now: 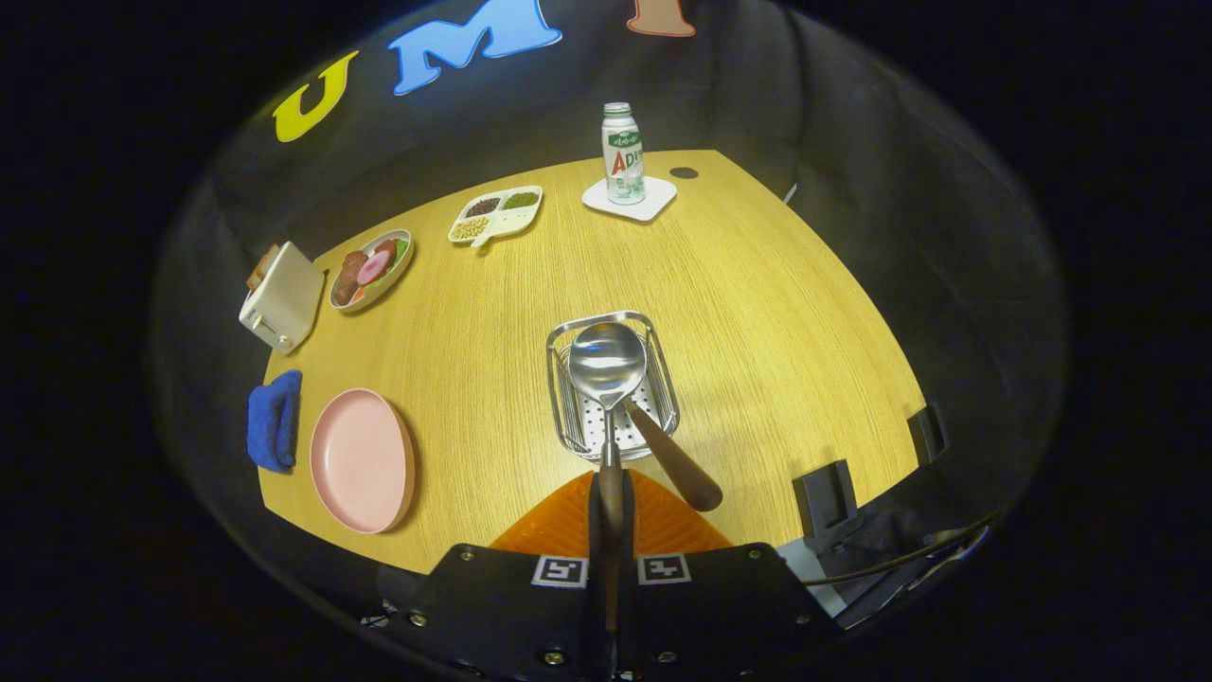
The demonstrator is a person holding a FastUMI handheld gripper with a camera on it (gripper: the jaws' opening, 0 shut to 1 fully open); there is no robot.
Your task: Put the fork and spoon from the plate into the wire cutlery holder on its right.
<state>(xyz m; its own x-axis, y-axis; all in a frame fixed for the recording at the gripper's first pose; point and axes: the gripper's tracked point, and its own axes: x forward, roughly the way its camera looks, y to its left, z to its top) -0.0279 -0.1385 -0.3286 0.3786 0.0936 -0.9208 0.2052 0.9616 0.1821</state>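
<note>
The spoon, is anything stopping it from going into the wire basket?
Nothing visible blocks it. The hand-held gripper is shut on the spoon, whose bowl hangs right over the open wire cutlery holder. A wooden-handled utensil already leans out of the holder's near right corner, leaving room beside it.

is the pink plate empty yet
Empty: the pink plate is bare. The fingers are shut on the spoon, above the wire holder.
</note>
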